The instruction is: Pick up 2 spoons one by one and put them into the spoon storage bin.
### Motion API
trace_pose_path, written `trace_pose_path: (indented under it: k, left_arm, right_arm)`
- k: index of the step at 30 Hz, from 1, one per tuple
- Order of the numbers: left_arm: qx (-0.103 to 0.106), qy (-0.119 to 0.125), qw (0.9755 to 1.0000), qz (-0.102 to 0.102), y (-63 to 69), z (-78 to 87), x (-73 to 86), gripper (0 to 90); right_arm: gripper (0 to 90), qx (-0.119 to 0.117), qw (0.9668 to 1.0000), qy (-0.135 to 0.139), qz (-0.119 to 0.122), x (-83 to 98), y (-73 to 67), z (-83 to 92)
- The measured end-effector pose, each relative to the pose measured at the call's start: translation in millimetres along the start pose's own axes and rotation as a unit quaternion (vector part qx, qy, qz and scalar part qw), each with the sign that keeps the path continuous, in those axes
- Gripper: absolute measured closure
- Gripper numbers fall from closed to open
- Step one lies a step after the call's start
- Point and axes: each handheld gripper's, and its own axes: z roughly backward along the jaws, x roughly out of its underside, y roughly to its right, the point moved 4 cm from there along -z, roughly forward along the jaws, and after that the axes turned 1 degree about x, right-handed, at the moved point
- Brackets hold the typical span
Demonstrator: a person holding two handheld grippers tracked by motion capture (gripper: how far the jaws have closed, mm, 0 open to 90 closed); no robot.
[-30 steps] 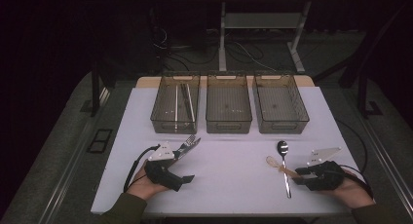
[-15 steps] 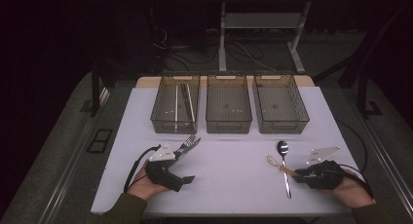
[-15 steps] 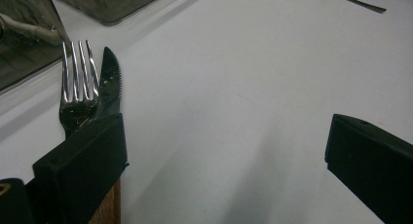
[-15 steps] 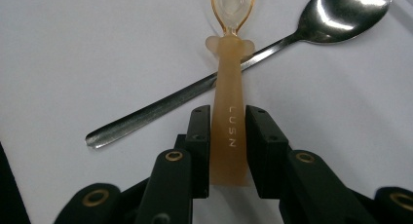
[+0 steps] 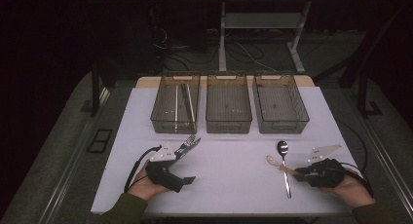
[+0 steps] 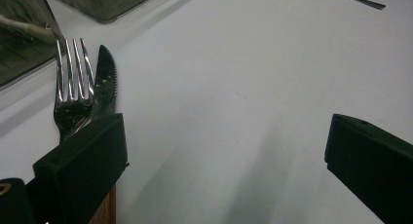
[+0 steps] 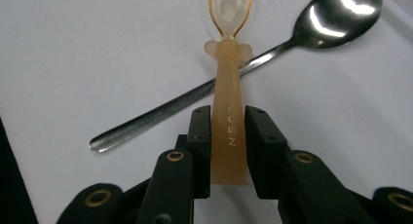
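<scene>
My right gripper (image 7: 229, 114) is shut on the handle of a small translucent tan spoon (image 7: 228, 78), which lies across a metal spoon (image 7: 336, 17) on the white table. Its jaws have just been closing onto that handle. In the high view the right gripper (image 5: 297, 174) sits near the front right, with the tan spoon (image 5: 275, 163) and the metal spoon (image 5: 284, 160) to its left. My left gripper (image 6: 224, 136) stands wide open with bare table between its jaws. A fork (image 6: 73, 87) and a serrated knife (image 6: 104, 83) lie side by side at its left jaw.
Three clear bins stand in a row at the back: the left bin (image 5: 160, 118) holds long utensils, the middle bin (image 5: 229, 124) and right bin (image 5: 282, 125) look bare. The table's front edge (image 5: 219, 212) runs just below both hands.
</scene>
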Motion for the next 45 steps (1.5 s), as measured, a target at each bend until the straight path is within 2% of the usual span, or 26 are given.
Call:
trace_pose_path:
  k: [15,24,30,35,45]
  left_arm:
    - [0.0,-0.001,1.0,-0.001,0.6,-0.5,0.1,0.3]
    - [0.0,-0.003,1.0,-0.002,0.7,-0.7,0.2,0.3]
    - [0.001,-0.003,1.0,-0.003,1.0,-0.6,0.3,0.3]
    - [0.002,-0.004,1.0,-0.003,0.9,-1.1,0.4,0.3]
    - [0.002,-0.004,1.0,-0.001,0.8,-1.4,0.5,0.3]
  right_arm:
    - [73.4,0.0,0.9993,0.038,-0.008,-8.3,0.8,9.8]
    - [73.5,0.008,0.9981,0.061,-0.004,-18.6,-0.8,15.3]
    - [73.5,0.015,0.9958,0.09,-0.007,-28.4,0.8,23.2]
    - [73.4,0.011,0.994,0.108,-0.013,-36.5,2.7,26.5]
    - [73.5,0.013,0.9889,0.147,-0.02,-62.4,8.8,29.5]
